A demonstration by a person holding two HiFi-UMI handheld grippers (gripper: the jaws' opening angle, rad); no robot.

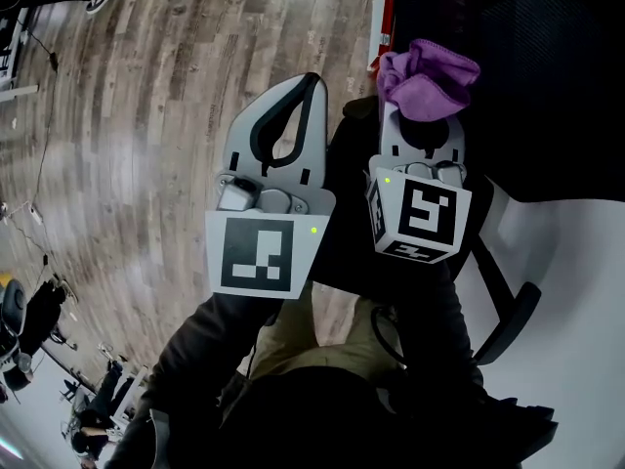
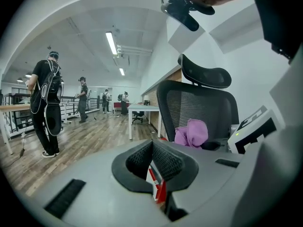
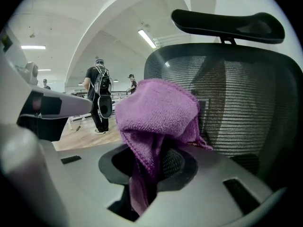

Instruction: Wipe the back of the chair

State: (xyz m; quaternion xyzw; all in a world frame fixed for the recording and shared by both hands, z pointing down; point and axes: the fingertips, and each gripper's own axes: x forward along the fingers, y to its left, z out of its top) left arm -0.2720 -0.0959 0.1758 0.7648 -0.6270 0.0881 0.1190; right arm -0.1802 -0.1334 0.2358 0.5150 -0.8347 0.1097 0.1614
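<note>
The black mesh office chair [image 3: 236, 98] stands close in front of my right gripper, its headrest [image 3: 227, 25] above. In the head view the chair back [image 1: 508, 66] fills the upper right. My right gripper [image 1: 422, 107] is shut on a purple cloth [image 1: 427, 74], which bunches over its fingertips and hangs down between the jaws [image 3: 154, 117]. The cloth sits just short of the mesh; I cannot tell if it touches. My left gripper [image 1: 314, 84] is beside it on the left, shut with nothing held, pads meeting [image 2: 152, 148]. The chair [image 2: 199, 105] and cloth [image 2: 191, 132] show in its view too.
Wooden floor [image 1: 146, 86] spreads to the left. A white surface [image 1: 576, 291] and the chair's armrest [image 1: 513, 320] lie lower right. A white desk [image 2: 142, 110] stands behind the chair. People [image 2: 46, 105] stand further back in the room.
</note>
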